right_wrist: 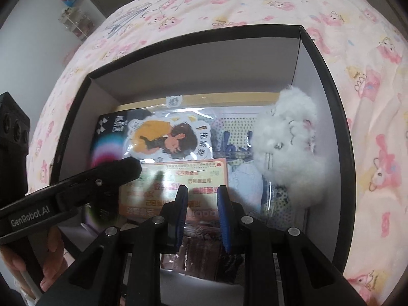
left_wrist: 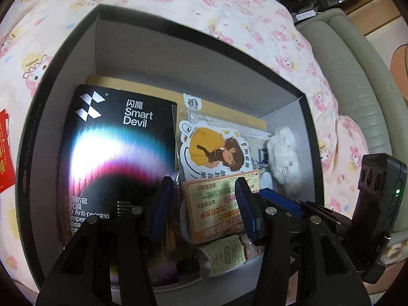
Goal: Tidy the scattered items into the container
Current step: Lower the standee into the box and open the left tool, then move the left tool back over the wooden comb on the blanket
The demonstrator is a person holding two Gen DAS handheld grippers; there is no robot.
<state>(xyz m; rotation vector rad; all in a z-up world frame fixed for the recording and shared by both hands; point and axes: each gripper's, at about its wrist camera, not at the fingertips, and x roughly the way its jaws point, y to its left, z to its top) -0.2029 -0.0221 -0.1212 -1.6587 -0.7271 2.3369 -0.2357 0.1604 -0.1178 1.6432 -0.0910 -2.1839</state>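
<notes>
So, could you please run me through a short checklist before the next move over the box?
1. Left tool empty: ok, its fingers stand apart above the orange card with nothing between them.
2. Right tool empty: ok, a gap shows between its fingers and nothing is held.
3. Items inside the black box: ok for the Smart Devil package, the girl sticker and the white fluffy toy.
4. Anything left outside: not ok, a red item lies on the bedsheet beside the box.
5. The two tools clear of each other: cannot tell, they are close together.
</notes>
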